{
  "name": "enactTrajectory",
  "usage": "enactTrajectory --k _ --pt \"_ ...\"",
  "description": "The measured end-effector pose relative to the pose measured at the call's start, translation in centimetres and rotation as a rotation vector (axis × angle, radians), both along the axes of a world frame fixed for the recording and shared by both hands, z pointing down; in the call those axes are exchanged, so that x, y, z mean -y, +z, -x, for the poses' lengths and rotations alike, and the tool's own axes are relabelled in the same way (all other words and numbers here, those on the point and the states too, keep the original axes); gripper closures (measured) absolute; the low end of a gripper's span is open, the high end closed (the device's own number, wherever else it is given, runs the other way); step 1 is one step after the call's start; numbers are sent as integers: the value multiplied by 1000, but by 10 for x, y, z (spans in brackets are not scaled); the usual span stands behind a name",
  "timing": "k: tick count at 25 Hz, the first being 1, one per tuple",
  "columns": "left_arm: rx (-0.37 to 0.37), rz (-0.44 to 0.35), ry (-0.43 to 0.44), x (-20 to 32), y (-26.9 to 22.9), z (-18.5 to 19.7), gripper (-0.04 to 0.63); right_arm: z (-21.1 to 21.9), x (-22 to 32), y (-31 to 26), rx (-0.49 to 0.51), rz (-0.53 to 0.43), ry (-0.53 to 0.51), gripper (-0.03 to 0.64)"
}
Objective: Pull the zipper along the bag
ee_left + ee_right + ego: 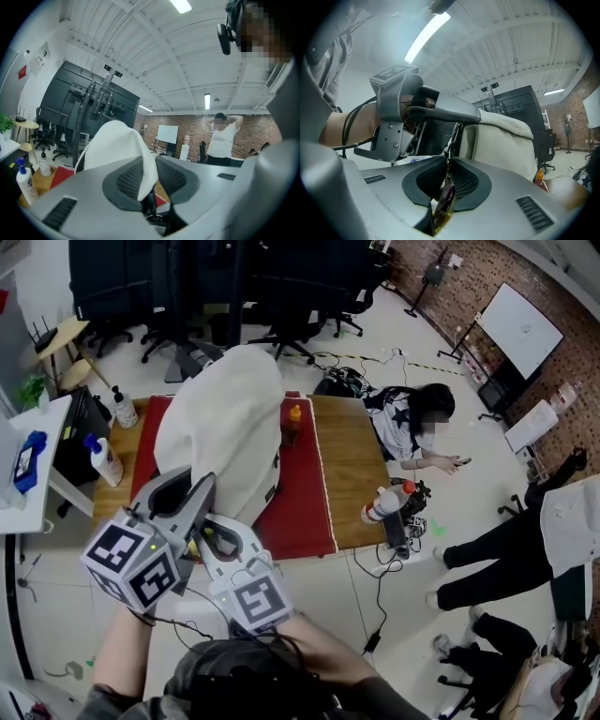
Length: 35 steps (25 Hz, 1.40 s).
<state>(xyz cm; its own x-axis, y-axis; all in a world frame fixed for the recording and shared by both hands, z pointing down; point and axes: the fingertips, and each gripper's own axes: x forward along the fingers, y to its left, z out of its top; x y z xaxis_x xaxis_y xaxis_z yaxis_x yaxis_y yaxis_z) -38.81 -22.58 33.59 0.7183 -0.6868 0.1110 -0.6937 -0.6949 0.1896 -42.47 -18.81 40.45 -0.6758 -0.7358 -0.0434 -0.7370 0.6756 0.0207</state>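
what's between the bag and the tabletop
A red mat: the bag lies on it, and the mat is spread over the wooden table. The head view shows this.

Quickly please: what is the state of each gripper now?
Left gripper: closed on the edge of the white bag.
Right gripper: closed on the zipper pull.

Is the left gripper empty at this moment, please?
No, the left gripper pinches a fold of the soft white fabric bag between its jaws.
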Motion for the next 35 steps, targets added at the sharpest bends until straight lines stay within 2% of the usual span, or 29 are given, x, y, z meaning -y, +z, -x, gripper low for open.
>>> enactTrajectory --k 11,15,18,21,24,30,35 --pt "-7 -6 8 -1 1 1 497 4 4 18 28 -7 15 586" --pt "-17 -12 -5 1 -1 3 499 12 4 57 -43 74 -1 586" --pt "-20 -16 -15 3 -3 6 499 16 0 100 -60 144 -5 586" --pt "-16 -16 -9 4 -1 6 499 12 -4 129 -26 167 6 586" --pt "-14 -21 -6 4 1 6 499 10 -3 133 30 166 10 586" --pt "-18 -28 -5 2 0 10 499 13 -5 132 43 173 11 587" --pt "27 -96 -44 2 0 10 494 10 -9 123 75 188 -38 578"
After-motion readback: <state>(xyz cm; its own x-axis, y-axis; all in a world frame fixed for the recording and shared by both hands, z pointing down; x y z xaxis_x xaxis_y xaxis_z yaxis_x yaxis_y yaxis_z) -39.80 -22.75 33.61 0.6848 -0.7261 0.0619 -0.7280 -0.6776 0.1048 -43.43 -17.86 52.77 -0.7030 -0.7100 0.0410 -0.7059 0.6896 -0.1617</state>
